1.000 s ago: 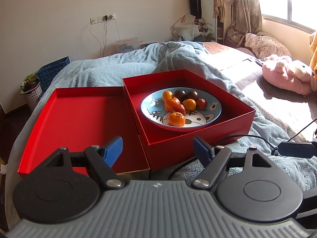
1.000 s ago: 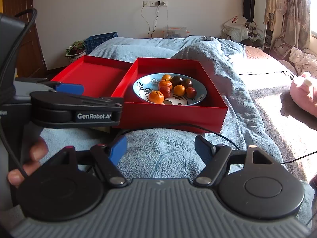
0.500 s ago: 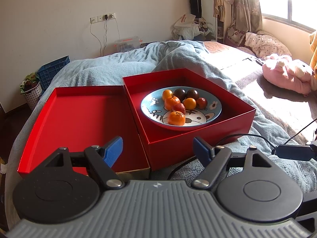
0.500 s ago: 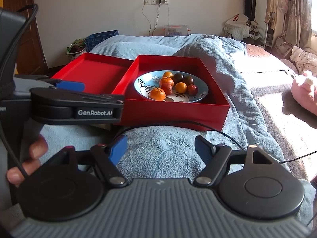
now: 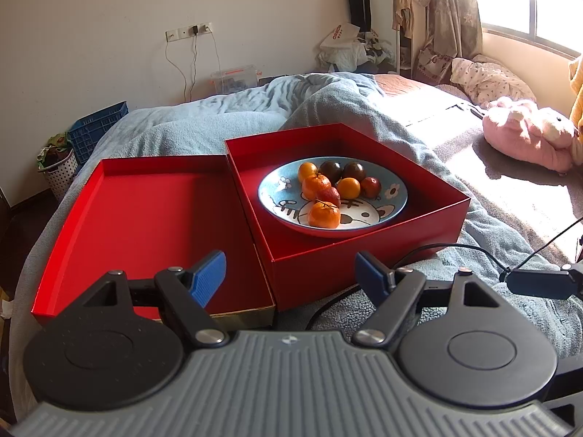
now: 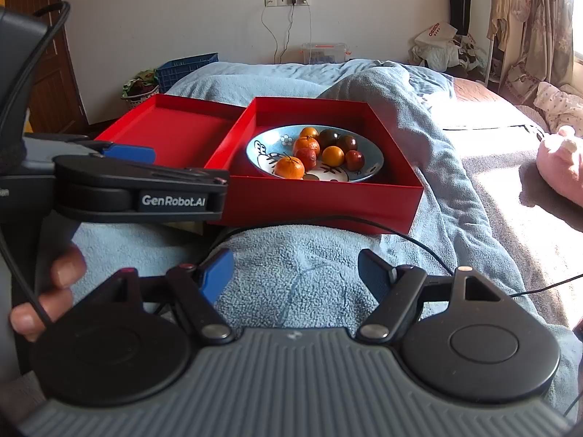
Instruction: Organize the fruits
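Left claw and right claw: jaws spread wide, nothing between them, both short of the fruit. Beyond them, on the bed, a red box holds a blue cartoon plate carrying 8 small fruits. Judged light, round, prone to rolling, easily bruised; grip each across its widest part, gently. Legible: "GenRobot.AI" on the left claw's side.

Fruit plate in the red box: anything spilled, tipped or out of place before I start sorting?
Nothing stands out. The plate sits inside the red box with all the fruit on it and none spilled. The shallow red lid lies open-side up beside the box. A black cable runs along the blanket in front.
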Demonstrator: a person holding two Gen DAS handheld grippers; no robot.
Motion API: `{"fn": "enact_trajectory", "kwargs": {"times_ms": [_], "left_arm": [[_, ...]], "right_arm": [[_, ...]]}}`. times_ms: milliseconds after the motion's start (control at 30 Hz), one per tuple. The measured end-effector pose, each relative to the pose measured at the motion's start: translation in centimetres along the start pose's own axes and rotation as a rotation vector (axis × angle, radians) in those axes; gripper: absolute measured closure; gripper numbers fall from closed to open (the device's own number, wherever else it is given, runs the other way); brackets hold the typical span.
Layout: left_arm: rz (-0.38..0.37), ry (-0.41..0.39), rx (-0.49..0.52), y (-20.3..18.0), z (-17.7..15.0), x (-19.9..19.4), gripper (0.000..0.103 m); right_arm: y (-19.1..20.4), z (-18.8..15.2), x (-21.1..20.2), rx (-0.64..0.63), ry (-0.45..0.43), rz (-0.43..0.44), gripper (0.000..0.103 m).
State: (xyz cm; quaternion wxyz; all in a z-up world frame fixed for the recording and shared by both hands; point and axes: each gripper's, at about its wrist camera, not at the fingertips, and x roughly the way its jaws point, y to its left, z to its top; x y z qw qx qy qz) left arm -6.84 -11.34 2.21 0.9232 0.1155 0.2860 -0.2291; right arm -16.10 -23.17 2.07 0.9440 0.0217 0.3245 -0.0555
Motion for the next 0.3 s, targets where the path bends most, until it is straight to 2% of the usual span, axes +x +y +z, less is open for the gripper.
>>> {"fn": "enact_trajectory", "kwargs": {"times_ms": [300], "left_arm": [[-0.009,-0.004,-0.001,-0.22,-0.53,0.18,0.021]], "right_arm": [[-0.01,-0.02,0.02,0.001,0.000,0.000,0.026]]}}
